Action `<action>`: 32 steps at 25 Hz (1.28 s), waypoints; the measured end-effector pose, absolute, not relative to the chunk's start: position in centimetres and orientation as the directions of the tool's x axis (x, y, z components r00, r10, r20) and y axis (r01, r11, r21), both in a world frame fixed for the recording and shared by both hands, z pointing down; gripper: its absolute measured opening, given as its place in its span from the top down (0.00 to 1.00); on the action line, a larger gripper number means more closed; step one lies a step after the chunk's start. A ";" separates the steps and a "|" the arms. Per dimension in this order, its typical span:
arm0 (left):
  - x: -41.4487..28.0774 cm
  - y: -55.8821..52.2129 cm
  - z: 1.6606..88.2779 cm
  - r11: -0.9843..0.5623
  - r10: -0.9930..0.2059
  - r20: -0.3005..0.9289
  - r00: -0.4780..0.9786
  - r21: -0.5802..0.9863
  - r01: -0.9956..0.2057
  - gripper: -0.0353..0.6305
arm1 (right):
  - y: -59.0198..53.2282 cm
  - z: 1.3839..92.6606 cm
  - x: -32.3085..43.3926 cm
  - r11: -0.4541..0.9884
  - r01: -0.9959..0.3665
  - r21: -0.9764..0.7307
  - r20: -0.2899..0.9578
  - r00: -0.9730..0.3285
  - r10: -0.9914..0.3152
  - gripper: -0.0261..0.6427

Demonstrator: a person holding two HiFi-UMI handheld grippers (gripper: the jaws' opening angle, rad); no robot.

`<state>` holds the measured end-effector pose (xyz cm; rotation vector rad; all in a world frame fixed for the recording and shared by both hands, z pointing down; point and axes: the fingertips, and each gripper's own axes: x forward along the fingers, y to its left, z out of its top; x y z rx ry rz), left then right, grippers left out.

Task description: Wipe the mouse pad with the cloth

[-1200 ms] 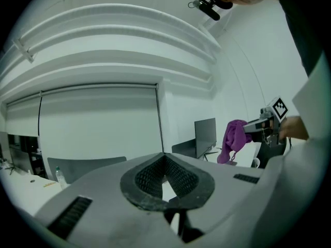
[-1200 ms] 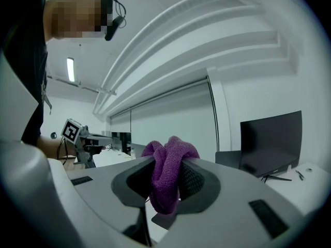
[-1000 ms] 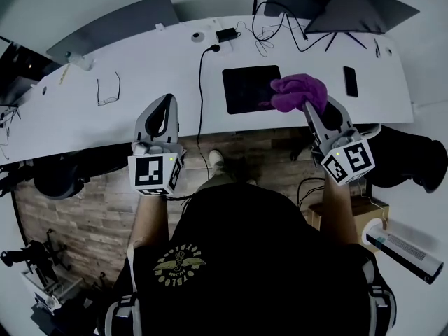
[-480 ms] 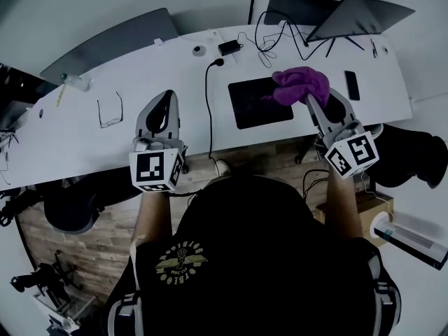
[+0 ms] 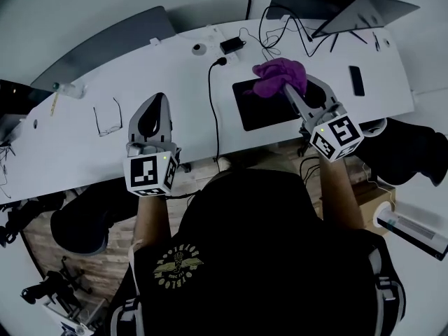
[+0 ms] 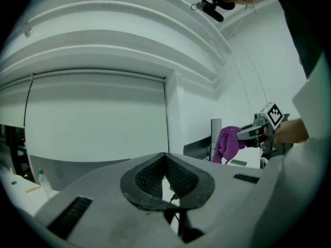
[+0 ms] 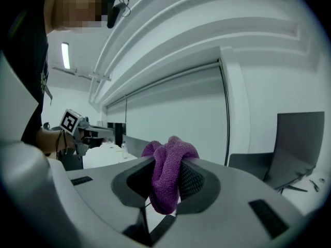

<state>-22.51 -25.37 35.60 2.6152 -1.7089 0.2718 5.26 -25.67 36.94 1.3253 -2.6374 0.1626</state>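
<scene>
The black mouse pad (image 5: 257, 114) lies on the white desk (image 5: 175, 110), right of middle. My right gripper (image 5: 285, 88) is shut on a bunched purple cloth (image 5: 278, 74), which hangs over the pad's far part. In the right gripper view the cloth (image 7: 168, 182) is pinched between the pads of that gripper (image 7: 168, 161) and droops below them. My left gripper (image 5: 155, 102) hovers over the desk's near edge, well left of the pad, shut with nothing in it (image 6: 165, 156). From the left gripper view the cloth (image 6: 226, 142) shows off to the right.
A black cable (image 5: 213, 103) runs across the desk just left of the pad, from a charger (image 5: 229, 45) at the back. Glasses (image 5: 107, 117) lie at the left and a phone (image 5: 357, 80) right of the pad. An open laptop (image 5: 350, 12) stands at the back right.
My right gripper has carried the cloth leftward, from the pad's right edge to over its far middle. The left gripper has stayed about where it was.
</scene>
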 end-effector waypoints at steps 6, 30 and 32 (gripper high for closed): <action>-22.4 -27.0 37.4 -0.383 -0.912 0.191 0.362 -0.083 -0.920 0.94 | -28.1 42.3 4.6 0.623 -0.776 -0.095 0.273 -0.622 -0.733 0.83; -24.0 -27.9 37.1 -0.128 -0.970 0.225 0.091 -0.153 -0.980 0.94 | -30.9 66.2 -1.7 0.797 -0.523 -0.302 0.577 -0.766 -0.284 0.83; -24.3 -27.6 36.6 -0.107 -0.974 0.217 0.072 -0.154 -0.982 0.94 | -31.2 67.7 -1.8 0.787 -0.527 -0.320 0.589 -0.762 -0.269 0.83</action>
